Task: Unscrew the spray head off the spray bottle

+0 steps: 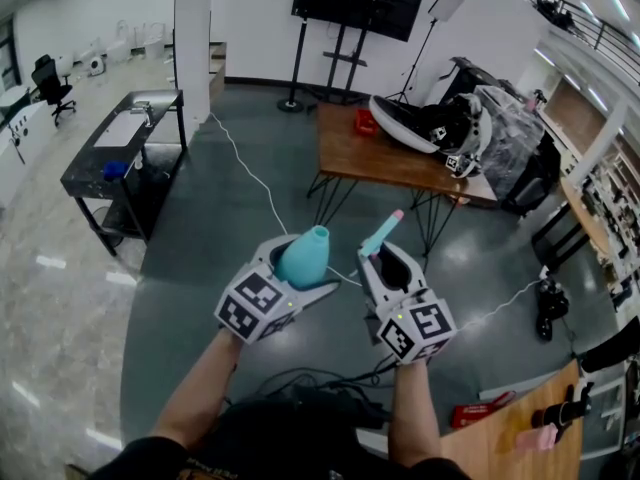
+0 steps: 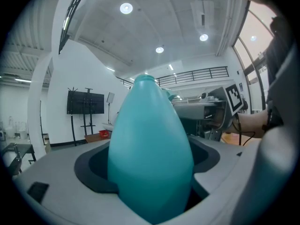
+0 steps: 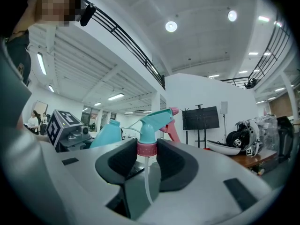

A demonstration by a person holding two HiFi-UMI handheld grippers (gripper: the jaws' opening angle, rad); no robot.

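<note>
A wooden surface on thin black legs is seen across the grey floor. A red box and a heap of black and white gear are laid on it. A dark screen on a stand is placed behind. A dark bench is set at the left near a white pillar, and a white cable is trailed over the floor.

Under me lies a smooth grey floor, and a white cable trails across it. Ahead stands a wooden desk on thin black legs, piled with dark gear at its right end. Behind it, a black screen on a stand fronts the white wall. To my left are a white pillar and a black bench. Round ceiling lamps shine overhead.
</note>
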